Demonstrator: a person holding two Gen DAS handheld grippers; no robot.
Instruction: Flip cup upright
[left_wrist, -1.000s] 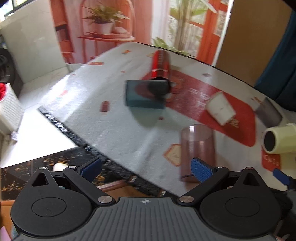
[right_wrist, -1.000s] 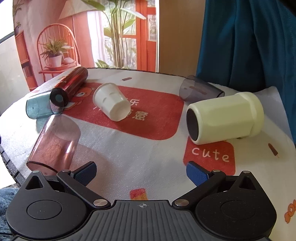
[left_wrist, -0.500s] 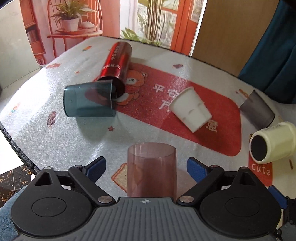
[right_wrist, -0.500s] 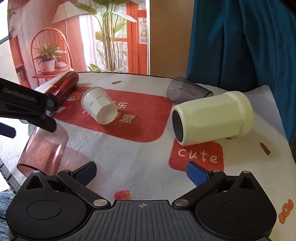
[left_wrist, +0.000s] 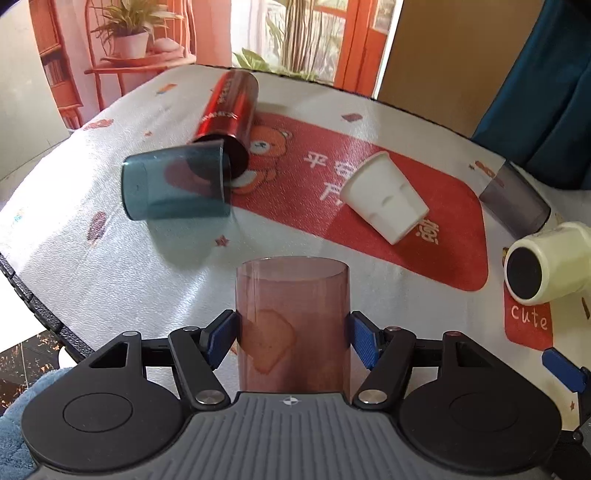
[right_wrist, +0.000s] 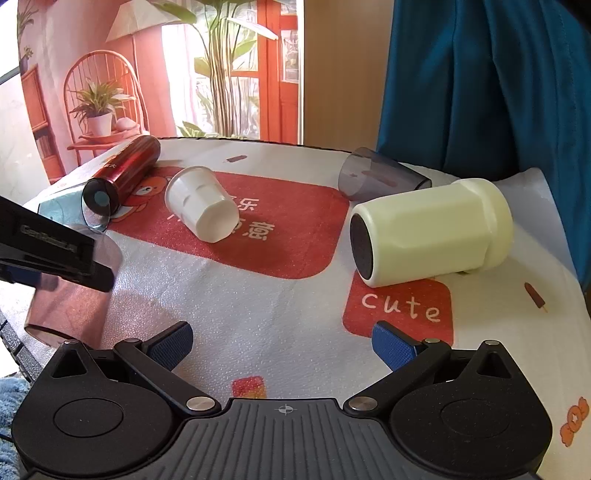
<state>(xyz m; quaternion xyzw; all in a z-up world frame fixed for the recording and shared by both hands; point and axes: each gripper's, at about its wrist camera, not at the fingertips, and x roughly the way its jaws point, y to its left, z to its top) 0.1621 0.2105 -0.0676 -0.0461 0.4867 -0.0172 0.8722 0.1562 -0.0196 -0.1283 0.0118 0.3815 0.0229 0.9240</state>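
Note:
A clear pink plastic cup (left_wrist: 291, 325) lies on its side near the table's front edge. My left gripper (left_wrist: 291, 338) has its blue pads against both sides of the cup. In the right wrist view the same pink cup (right_wrist: 70, 291) is at the far left with the left gripper's black finger across it. My right gripper (right_wrist: 282, 347) is open and empty above the white cloth, just in front of the cream cup (right_wrist: 432, 236).
Lying on the table mat (left_wrist: 369, 229): a teal cup (left_wrist: 173, 184), a red bottle (left_wrist: 229, 110), a white paper cup (left_wrist: 384, 199), a grey cup (left_wrist: 517, 206), the cream cup (left_wrist: 546, 262). The table edge (left_wrist: 33, 299) is at the left.
My left gripper swung in over the pink cup and closed its fingers onto both sides of it. My right gripper stayed nearly still and open.

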